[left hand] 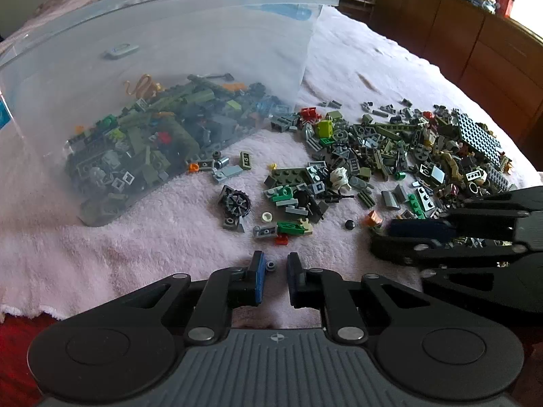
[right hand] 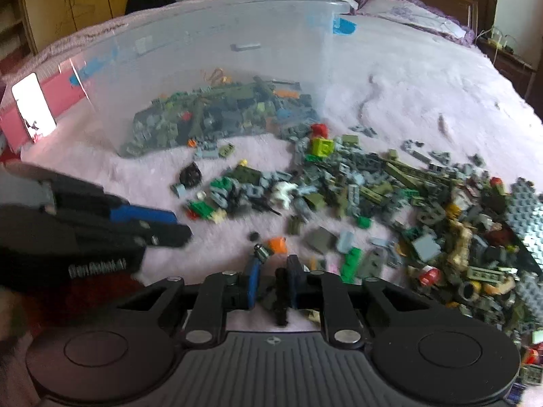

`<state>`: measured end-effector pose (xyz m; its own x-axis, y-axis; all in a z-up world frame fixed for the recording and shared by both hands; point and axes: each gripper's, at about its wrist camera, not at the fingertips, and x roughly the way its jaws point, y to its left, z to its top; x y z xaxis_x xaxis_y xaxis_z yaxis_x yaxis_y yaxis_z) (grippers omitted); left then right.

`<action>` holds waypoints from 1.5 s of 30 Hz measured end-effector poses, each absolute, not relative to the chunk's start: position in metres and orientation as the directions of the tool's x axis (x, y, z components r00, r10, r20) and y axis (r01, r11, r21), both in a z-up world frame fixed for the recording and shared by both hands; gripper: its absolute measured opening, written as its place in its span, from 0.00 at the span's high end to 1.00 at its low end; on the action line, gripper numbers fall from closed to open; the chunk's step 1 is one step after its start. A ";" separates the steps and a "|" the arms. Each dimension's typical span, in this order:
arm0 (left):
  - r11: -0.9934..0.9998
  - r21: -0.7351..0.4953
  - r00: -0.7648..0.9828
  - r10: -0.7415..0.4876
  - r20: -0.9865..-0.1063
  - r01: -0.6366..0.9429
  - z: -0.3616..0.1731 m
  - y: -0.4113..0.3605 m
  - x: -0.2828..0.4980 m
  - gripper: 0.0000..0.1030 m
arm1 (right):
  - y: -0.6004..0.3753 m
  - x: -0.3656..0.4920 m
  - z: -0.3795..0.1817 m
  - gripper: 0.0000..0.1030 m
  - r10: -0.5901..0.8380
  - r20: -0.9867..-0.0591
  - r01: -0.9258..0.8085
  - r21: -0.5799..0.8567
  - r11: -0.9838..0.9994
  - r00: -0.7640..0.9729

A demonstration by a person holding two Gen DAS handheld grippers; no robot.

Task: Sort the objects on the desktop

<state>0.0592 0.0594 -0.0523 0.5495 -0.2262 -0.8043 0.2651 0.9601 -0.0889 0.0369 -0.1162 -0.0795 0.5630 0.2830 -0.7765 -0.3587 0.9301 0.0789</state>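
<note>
On the pink blanket [left hand: 135, 237], loose bricks [left hand: 390, 156] spill beside the clear bin [left hand: 169, 51], awaiting transfer; left gripper [left hand: 274, 266] hangs released over a grey stud [left hand: 270, 266], right gripper [right hand: 271, 273] gapes too.

Loose bricks [left hand: 390, 156] (mostly grey-green) lie beside the part-filled clear bin [left hand: 163, 51].

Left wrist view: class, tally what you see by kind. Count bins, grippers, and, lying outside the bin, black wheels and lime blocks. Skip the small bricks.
Bin: 1
Grippers: 2 (left gripper, right gripper)
Wheel: 1
Lime block: 1
Total: 5
</note>
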 end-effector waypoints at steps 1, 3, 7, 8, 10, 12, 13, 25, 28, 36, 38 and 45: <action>0.960 -0.089 0.549 -0.226 -0.804 0.265 -0.052 0.060 0.059 0.85 | -0.119 0.035 -0.079 0.83 0.268 -0.778 -0.349 0.067 0.935 0.568; 0.960 -0.088 0.551 -0.226 -0.804 0.266 -0.053 0.059 0.059 0.85 | -0.126 0.034 -0.078 0.83 0.231 -0.784 -0.317 0.046 0.947 0.576; 0.959 -0.075 0.556 -0.221 -0.801 0.274 -0.054 0.058 0.058 0.84 | -0.139 0.033 -0.075 0.83 0.164 -0.790 -0.257 0.008 0.966 0.590; 0.958 -0.071 0.558 -0.220 -0.800 0.277 -0.055 0.057 0.057 0.84 | -0.141 0.032 -0.074 0.82 0.161 -0.788 -0.251 0.009 0.968 0.594; 0.957 -0.065 0.561 -0.219 -0.798 0.281 -0.055 0.057 0.056 0.84 | -0.140 0.031 -0.068 0.80 0.179 -0.773 -0.261 0.018 0.965 0.609; 0.957 -0.064 0.562 -0.220 -0.797 0.283 -0.055 0.057 0.056 0.83 | -0.136 0.031 -0.063 0.80 0.213 -0.757 -0.280 0.042 0.959 0.618; 0.957 -0.063 0.562 -0.220 -0.797 0.285 -0.055 0.057 0.056 0.83 | -0.133 0.034 -0.063 0.80 0.234 -0.755 -0.291 0.060 0.955 0.612; 0.955 -0.049 0.566 -0.214 -0.796 0.293 -0.056 0.054 0.054 0.80 | -0.110 0.054 -0.079 0.81 0.260 -0.776 -0.309 0.089 0.947 0.574; 0.955 -0.056 0.567 -0.220 -0.794 0.292 -0.056 0.055 0.054 0.81 | -0.111 0.055 -0.082 0.82 0.263 -0.776 -0.301 0.099 0.948 0.574; 0.958 -0.078 0.573 -0.230 -0.786 0.277 -0.054 0.058 0.052 0.87 | -0.115 0.050 -0.079 0.87 0.275 -0.759 -0.301 0.110 0.947 0.591; 0.959 -0.085 0.575 -0.232 -0.784 0.271 -0.053 0.059 0.052 0.90 | -0.115 0.048 -0.077 0.87 0.274 -0.756 -0.305 0.104 0.947 0.595; 0.957 -0.092 0.590 -0.245 -0.769 0.276 -0.044 0.058 0.046 0.92 | -0.122 0.041 -0.064 0.87 0.273 -0.729 -0.297 0.101 0.950 0.628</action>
